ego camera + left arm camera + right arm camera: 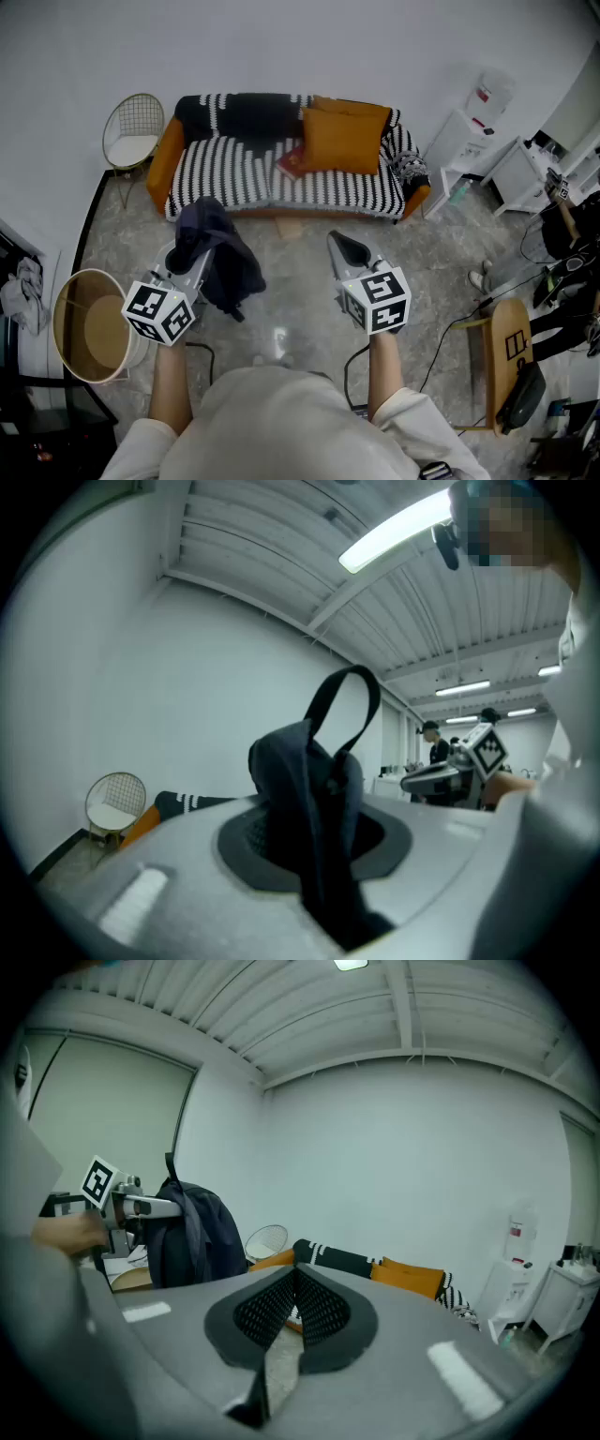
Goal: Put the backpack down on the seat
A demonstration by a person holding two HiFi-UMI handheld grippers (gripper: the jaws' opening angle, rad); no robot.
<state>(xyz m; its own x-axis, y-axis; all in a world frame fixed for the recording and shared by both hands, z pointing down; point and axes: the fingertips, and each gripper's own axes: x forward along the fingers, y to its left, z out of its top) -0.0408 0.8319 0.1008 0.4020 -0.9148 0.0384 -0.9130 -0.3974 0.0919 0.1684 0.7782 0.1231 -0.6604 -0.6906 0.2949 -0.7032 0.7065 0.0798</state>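
A dark navy backpack (223,258) hangs above the floor in front of the sofa, with my left gripper (190,246) shut on its upper fabric. In the left gripper view the bunched cloth (314,789) fills the gap between the jaws and a carry loop (343,697) stands above it. The seat is a black-and-white striped sofa (234,173) with orange cushions (344,138) against the far wall. My right gripper (339,244) is shut and holds nothing, level with the left one and to its right; its tips (295,1283) meet.
A wire chair (131,131) stands left of the sofa and a round tan basket (89,323) at my near left. White cabinets (473,141), a water dispenser (492,92) and a wooden chair (509,349) line the right. A red book (292,162) lies on the sofa.
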